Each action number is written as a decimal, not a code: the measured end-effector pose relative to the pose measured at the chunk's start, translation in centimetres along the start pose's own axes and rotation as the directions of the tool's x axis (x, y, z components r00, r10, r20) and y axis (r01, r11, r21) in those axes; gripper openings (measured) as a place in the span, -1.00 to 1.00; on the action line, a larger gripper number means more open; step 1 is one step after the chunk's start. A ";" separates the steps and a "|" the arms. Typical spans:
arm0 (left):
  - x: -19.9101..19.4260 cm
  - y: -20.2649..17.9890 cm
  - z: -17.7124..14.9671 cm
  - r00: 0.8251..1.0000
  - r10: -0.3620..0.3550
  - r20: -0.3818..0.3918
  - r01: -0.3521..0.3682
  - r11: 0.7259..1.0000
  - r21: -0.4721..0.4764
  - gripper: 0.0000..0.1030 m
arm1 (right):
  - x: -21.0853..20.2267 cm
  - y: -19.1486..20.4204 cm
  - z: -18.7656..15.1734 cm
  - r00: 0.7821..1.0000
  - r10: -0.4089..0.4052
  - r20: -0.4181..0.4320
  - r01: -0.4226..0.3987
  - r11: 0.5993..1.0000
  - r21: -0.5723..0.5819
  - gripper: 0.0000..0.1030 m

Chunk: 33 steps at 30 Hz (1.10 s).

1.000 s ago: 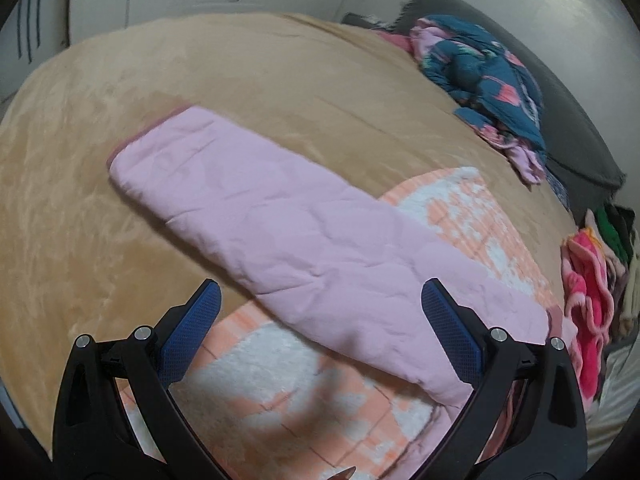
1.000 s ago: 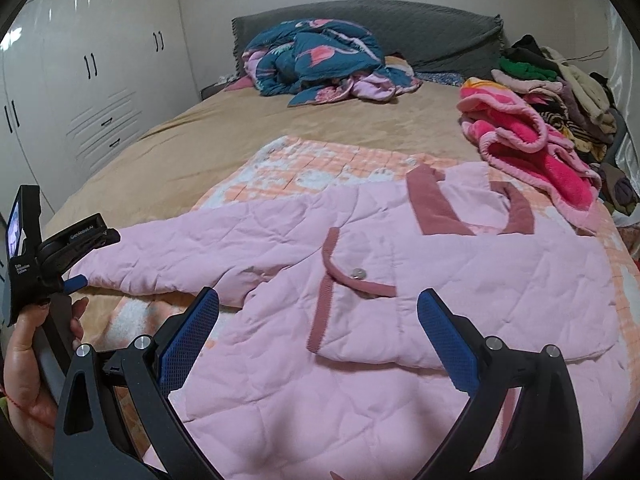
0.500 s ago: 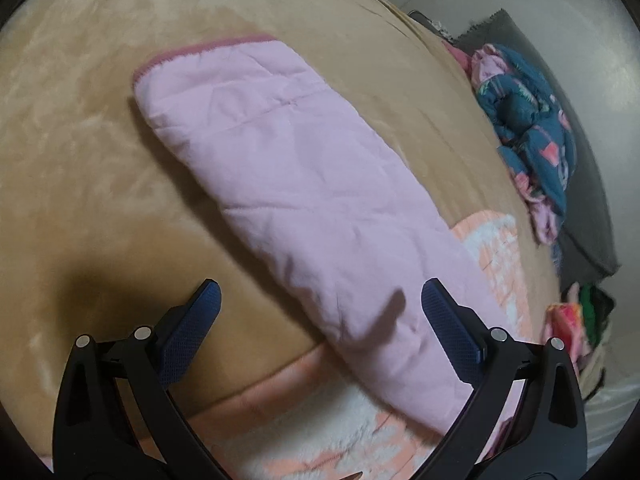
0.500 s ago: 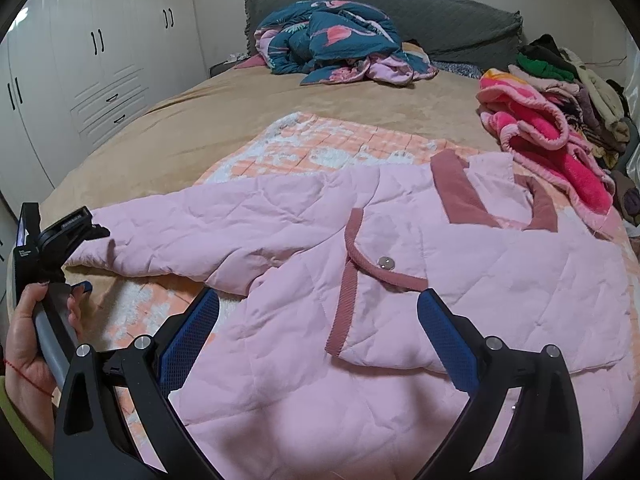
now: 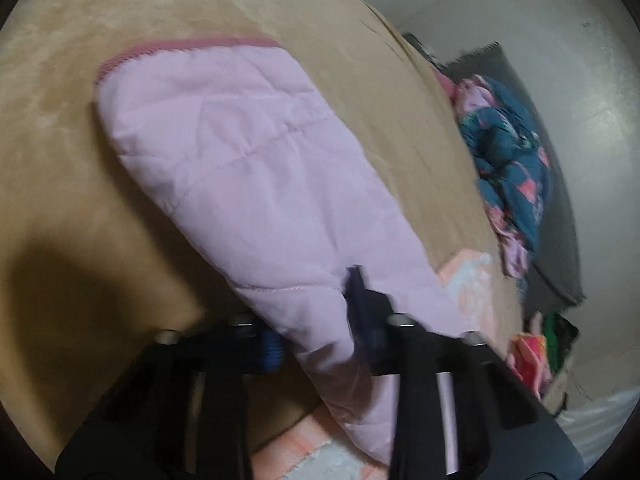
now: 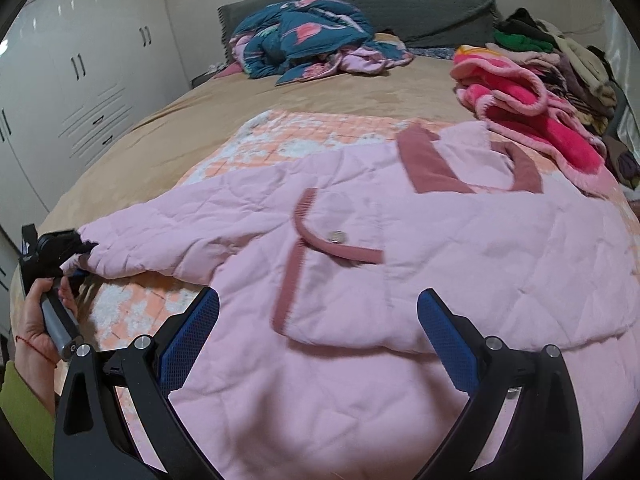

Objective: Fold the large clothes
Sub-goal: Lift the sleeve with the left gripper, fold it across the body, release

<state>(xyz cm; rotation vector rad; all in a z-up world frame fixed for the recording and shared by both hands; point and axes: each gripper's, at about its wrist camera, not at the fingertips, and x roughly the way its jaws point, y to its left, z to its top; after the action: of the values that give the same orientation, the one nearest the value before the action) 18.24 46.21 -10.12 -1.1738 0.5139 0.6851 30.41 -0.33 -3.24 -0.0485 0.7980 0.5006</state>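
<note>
a pink quilted jacket [image 6: 400, 280] lies spread on the bed [image 6: 320, 104]. the left gripper [image 5: 316, 332] is closing on its outstretched sleeve [image 5: 248, 184], fabric bunched between the jaws. the right gripper [image 6: 318, 332] hangs wide open over the jacket's front, gripping nothing

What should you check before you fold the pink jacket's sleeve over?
1. Left gripper on the sleeve: ok, its jaws are closing with the pink fabric between them.
2. Grip is firm: cannot tell, the view is blurred.
3. Right gripper free: ok, open and empty above the jacket.
4. Jacket body lying flat: ok, it is spread out front up on the checked blanket.
5. Space to fold onto: ok, nothing lies on the jacket's chest.
6. Other clothes out of the way: ok for the blue bundle by the headboard; the bright pink pile lies close to the collar.
</note>
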 end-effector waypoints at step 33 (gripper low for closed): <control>-15.9 -20.3 -9.7 0.909 -0.411 0.073 0.302 0.767 0.566 -0.88 | -10.5 -12.1 -4.6 0.981 -0.129 0.144 0.096 0.971 0.217 0.92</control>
<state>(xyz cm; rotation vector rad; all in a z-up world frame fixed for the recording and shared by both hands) 21.74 28.95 11.08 -0.6234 0.2738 0.2773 26.57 -16.41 -0.91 0.1384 0.6853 0.3062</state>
